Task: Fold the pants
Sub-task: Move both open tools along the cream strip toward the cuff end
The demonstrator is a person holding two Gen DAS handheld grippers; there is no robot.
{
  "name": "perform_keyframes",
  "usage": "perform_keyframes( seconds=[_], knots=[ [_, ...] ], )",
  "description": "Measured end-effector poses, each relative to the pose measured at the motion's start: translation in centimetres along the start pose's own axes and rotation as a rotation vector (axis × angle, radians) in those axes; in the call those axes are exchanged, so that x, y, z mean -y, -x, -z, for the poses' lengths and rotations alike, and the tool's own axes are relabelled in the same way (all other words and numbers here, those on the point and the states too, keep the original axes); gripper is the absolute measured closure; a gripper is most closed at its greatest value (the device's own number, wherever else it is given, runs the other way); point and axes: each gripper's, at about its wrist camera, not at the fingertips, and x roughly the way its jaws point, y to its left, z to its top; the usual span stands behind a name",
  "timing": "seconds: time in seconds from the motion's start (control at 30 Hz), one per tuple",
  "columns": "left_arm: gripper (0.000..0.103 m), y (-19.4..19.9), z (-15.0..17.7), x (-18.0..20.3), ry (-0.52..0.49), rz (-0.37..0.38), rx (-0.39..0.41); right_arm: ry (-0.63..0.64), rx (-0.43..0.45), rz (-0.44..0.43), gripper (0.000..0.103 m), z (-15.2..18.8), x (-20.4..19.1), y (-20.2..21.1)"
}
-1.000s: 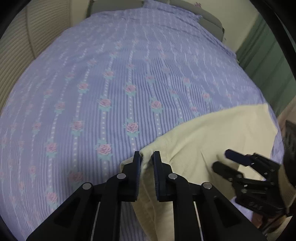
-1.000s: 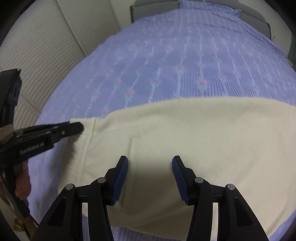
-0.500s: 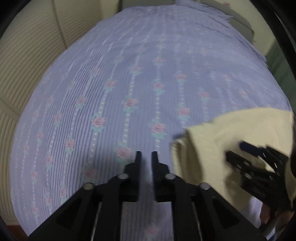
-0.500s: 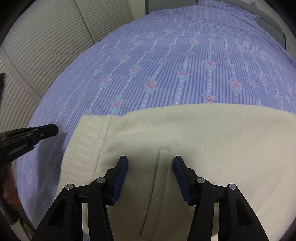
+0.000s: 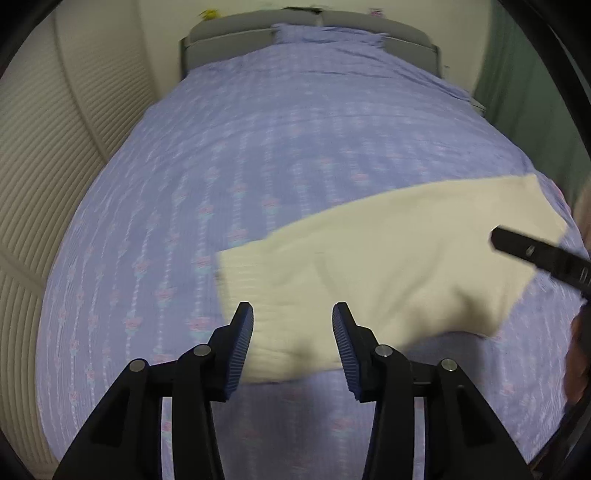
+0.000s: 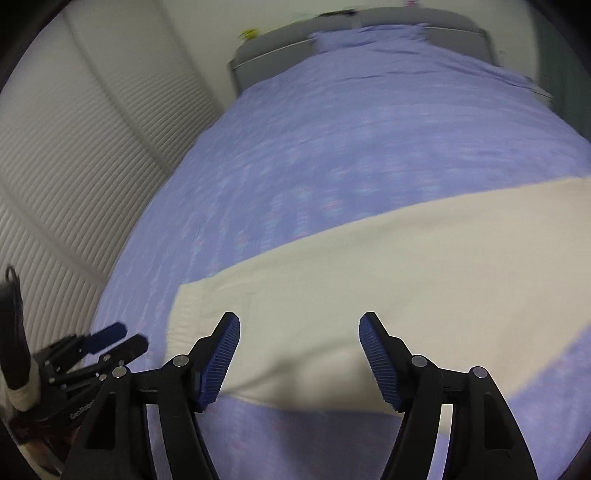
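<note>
Cream pants (image 5: 388,269) lie folded flat on the purple flowered bedspread (image 5: 258,166), ribbed waistband toward the left. My left gripper (image 5: 293,317) hovers above the waistband end, its jaws opening with nothing pinched between them. In the right wrist view the same pants (image 6: 388,280) spread across the near part of the bed. My right gripper (image 6: 300,325) is raised over them, jaws also opening and holding nothing. Each gripper shows at the edge of the other's view: the right one (image 5: 532,254), the left one (image 6: 110,341).
A louvred white closet door (image 5: 55,147) runs along the bed's left side. A grey headboard (image 5: 314,26) and a pillow stand at the far end. A green curtain (image 5: 524,92) hangs at the right. A hand (image 5: 576,365) shows at the right edge.
My left gripper let go of the waistband, pulled back and up, and its jaws opened. My right gripper also rose and widened. The pants now lie flat on the bed.
</note>
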Motion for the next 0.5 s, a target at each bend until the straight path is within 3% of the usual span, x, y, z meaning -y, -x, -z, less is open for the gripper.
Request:
perform_keyframes(
  seconds=[0.23,0.37,0.5],
  knots=[
    [0.053,3.6,0.1,13.2,-0.039,0.047,0.031,-0.051,0.068,0.106,0.034,2.0,12.1,10.0],
    [0.053,4.6,0.0,22.4,-0.036,0.055,0.03,-0.031,0.074,0.09,0.034,2.3,18.8,14.4],
    [0.053,5.4,-0.5,30.1,0.032,0.056,0.025,0.016,0.083,0.043,0.034,1.7,25.7,17.7]
  ],
)
